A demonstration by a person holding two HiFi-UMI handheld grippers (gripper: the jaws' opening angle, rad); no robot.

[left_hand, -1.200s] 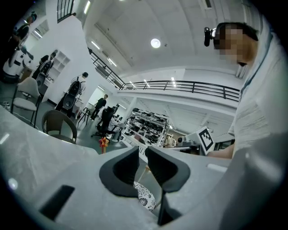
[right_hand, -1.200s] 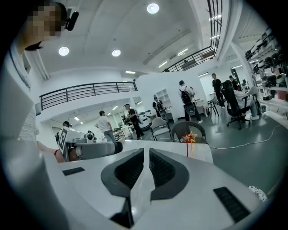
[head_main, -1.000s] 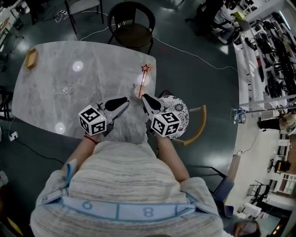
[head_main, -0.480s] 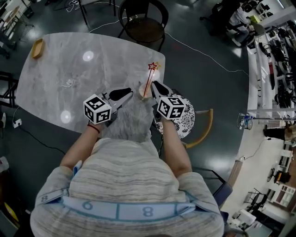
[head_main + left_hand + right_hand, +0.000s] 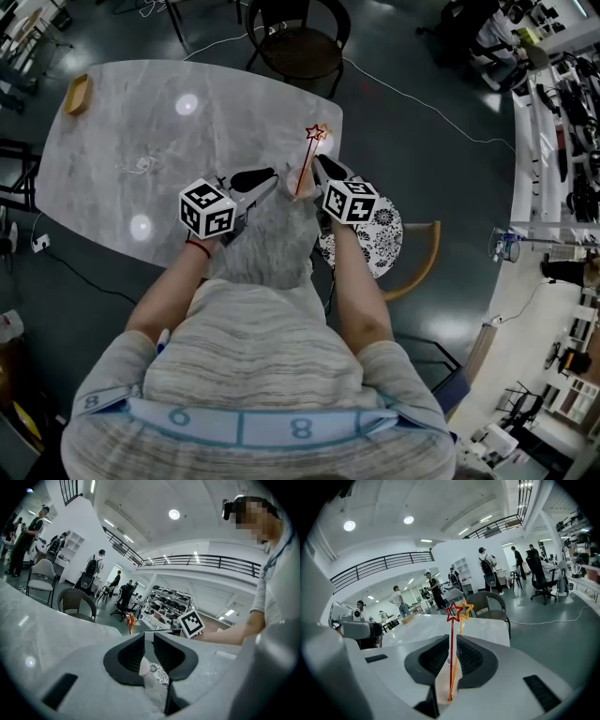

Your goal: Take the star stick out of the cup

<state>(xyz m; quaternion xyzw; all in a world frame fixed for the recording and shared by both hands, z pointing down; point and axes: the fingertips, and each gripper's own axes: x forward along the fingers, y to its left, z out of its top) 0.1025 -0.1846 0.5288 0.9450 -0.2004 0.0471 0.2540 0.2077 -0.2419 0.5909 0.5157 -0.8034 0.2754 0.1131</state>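
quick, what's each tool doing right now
left tool: closed, holding nothing
right tool: closed, red star stick standing in the slit between its jaws; real grip cannot be told

Table (image 5: 122, 122): pale grey marble, faint veining, white light spots. Cup (image 5: 293, 178) by table's R edge: translucent pale peach. Inside it are a red star stick (image 5: 451, 653) and an orange-yellow star stick (image 5: 466, 607). L gripper (image 5: 267, 176) & R gripper (image 5: 317, 161) over table's near edge: white bodies, blk jaws, cubes w/ blk-wht square markers. Tray (image 5: 78, 94) at table's far-L corner: tan. Chair (image 5: 300, 47) past table's far side: blk. Seat cushion (image 5: 380, 234) off table's near-R corner: white w/ blk floral print. Person's top (image 5: 262, 356) at table's near side: grey-beige stripes.
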